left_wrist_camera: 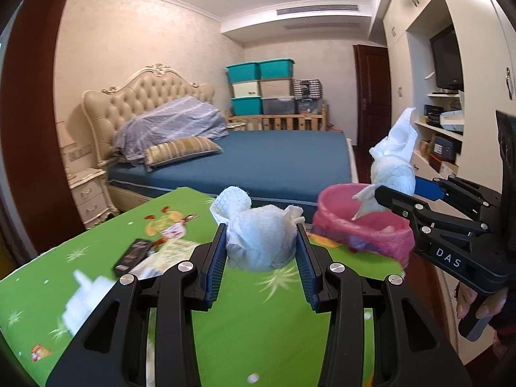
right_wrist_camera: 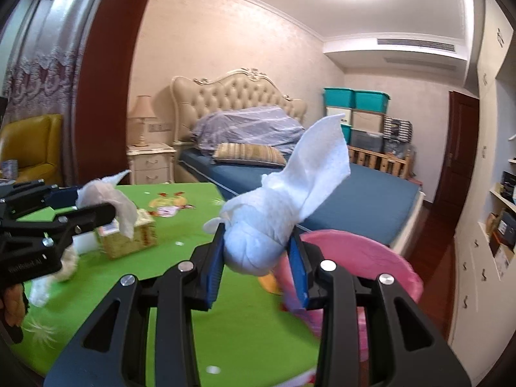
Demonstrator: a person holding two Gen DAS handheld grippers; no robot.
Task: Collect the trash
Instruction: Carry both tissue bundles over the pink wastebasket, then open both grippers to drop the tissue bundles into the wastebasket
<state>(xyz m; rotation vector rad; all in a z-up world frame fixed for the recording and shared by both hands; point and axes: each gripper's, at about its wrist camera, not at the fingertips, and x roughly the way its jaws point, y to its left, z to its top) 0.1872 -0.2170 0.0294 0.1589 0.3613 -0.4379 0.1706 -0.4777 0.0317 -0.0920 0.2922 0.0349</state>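
While above green table (left_wrist_camera: pixel 264 329) | left gripper (left_wrist_camera: pixel 262 245) clamped on crumpled white tissue wad (left_wrist_camera: pixel 258 238) | right gripper (right_wrist_camera: pixel 256 246) clamped on second tissue wad (right_wrist_camera: pixel 267 225), loose flap upward, beside pink-lined bin (right_wrist_camera: pixel 371 258) | "DAS" readable on right gripper.

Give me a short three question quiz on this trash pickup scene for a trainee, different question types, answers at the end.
1. True or false: both tools hold tissue wads.
2. Which tool is nearer the pink bin? A left, B right.
3. Fill in: the table cover is ____.

Key: 1 true: left tool grips a wad, right tool grips another wad. 2 B. 3 green.
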